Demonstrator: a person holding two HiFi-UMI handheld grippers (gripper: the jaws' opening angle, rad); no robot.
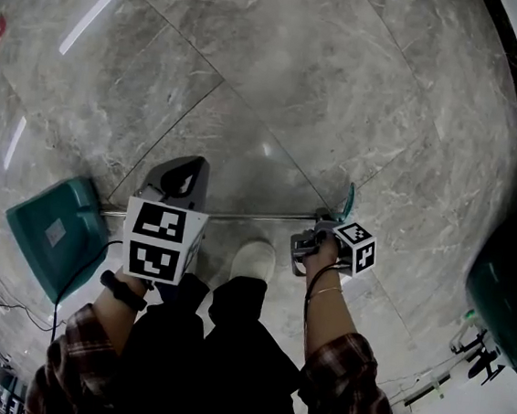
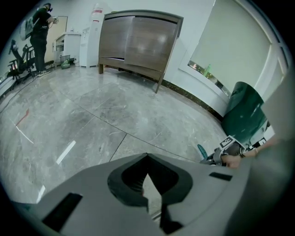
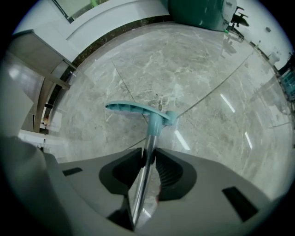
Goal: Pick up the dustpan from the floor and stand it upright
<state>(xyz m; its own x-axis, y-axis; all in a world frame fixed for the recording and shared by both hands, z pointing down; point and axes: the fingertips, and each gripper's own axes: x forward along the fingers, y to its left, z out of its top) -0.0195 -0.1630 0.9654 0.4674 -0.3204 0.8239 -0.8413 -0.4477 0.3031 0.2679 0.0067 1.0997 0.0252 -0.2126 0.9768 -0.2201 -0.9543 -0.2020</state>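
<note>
**Current state.** The dustpan (image 1: pixel 53 235) lies flat on the marble floor (image 1: pixel 326 89) in front of the person. Its green pan is at the person's left. Its metal shaft (image 1: pixel 257 216) runs level across the floor to a teal end grip (image 1: pixel 348 202) at the person's right. One white shoe (image 1: pixel 253 261) stands just behind the middle of the shaft.

**Right gripper.** The right gripper (image 1: pixel 318 231) points steeply down at the shaft, just short of the end grip. In the right gripper view the shaft (image 3: pixel 150 143) passes straight between the jaws. Both pads lie against the shaft, so the jaws are clamped on it.

**Left gripper.** The left gripper (image 1: pixel 180 184) hovers over the shaft near the pan end. In the left gripper view its jaws stand apart. Bare floor shows through the gap and nothing is gripped.

**Step in hand.** The pick-up grasp appears to be made at the handle end. No part of the dustpan has yet left the floor, so the task is judged to be at an early stage.

**Next move.** The raise calls for the following:

1. Lift the handle end so that the shaft swings up about the pan, which stays low as the pivot.
2. Let the wrist turn with the shaft, because the grasp sits far from the pan and the smooth metal could slip or twist between the pads.
3. If needed, close the free left gripper on the shaft near the pan to steady the swing.
4. Finish with the pan's base seated on the floor and the shaft vertical.
</note>
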